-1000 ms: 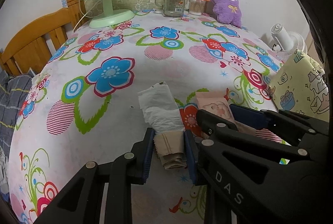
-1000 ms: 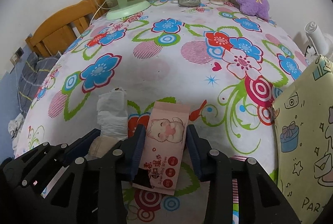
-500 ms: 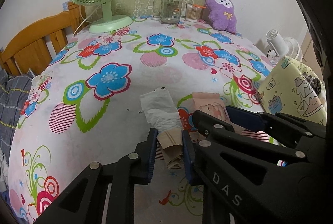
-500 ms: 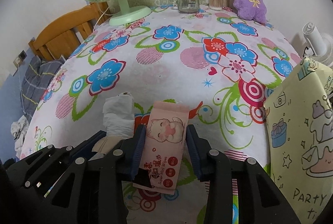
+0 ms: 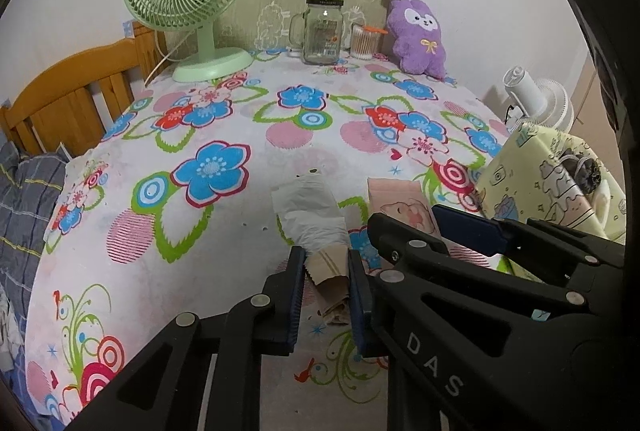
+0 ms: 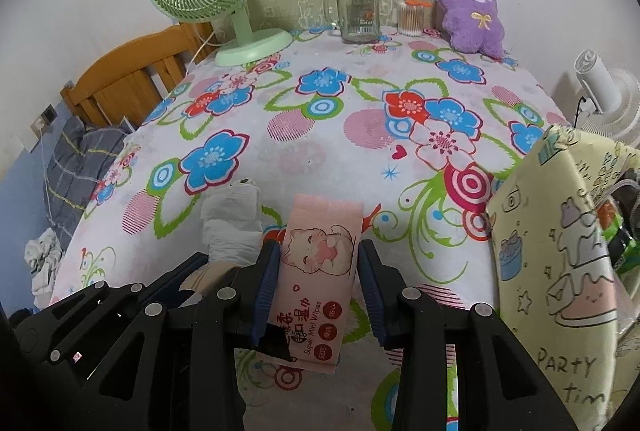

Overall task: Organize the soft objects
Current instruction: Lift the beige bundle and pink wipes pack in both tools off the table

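Both grippers are loaded, nothing delivered yet. The left gripper [image 5: 324, 287] has its blue pads narrowed onto a folded beige cloth piece [image 5: 330, 273]; the pads touch it on both sides, so I judge it gripped, though whether it is clear of the table I cannot tell. The right gripper [image 6: 318, 283] straddles a pink soft pack of wet wipes with a cartoon cat print [image 6: 316, 271]; its left pad presses the pack's edge, while a thin gap seems to show at the right pad (contact there uncertain). The pack looks lifted, casting a shadow near the table's front edge.

A crumpled white plastic bag [image 5: 310, 213] lies on the flower-print tablecloth [image 5: 224, 239], just beyond the beige cloth and beside the wipes pack, near the front edge; no gripper holds it.

A pale yellow cartoon-print "Party" gift bag [image 6: 560, 243] stands open at the table's right edge; dark items show inside its mouth (unidentifiable). I take it as the likely destination.

A purple plush toy [image 6: 472, 15] sits at the far right corner by the wall.

Progress estimate: early to middle. Done: two soft items grasped. Left: carry both to the gift bag, release, then collect the white bag, and perhaps the plush.
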Demonstrator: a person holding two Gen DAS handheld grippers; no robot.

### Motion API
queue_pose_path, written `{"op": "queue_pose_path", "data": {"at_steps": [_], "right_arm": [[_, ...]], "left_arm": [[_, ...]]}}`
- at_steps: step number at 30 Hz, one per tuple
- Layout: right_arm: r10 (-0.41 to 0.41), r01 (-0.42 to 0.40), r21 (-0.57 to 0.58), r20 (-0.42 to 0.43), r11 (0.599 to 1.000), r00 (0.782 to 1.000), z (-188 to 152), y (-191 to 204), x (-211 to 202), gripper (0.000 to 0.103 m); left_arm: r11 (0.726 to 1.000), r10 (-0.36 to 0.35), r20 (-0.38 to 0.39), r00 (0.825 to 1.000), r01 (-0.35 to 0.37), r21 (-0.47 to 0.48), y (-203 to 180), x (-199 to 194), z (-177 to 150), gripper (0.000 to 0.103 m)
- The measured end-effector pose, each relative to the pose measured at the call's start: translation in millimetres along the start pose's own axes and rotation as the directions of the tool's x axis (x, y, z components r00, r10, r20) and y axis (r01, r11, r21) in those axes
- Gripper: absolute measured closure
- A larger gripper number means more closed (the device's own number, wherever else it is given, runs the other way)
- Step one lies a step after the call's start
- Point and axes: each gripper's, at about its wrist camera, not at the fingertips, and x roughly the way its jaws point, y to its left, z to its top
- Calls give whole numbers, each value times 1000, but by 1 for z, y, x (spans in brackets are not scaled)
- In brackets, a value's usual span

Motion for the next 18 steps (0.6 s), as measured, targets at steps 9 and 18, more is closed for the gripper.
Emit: {"op": "queue_pose_path", "data": {"at_steps": [9, 18], "right_arm": [[4, -4, -9, 60, 1000, 998, 7, 0, -29, 60], [8, -6, -19, 124, 1000, 992, 13, -1, -60, 60]], "left_arm": [[1000, 11, 59, 998, -11, 9, -10, -25, 9, 84], [1000, 16, 120, 993, -18, 17, -19, -51, 15, 84]]}}
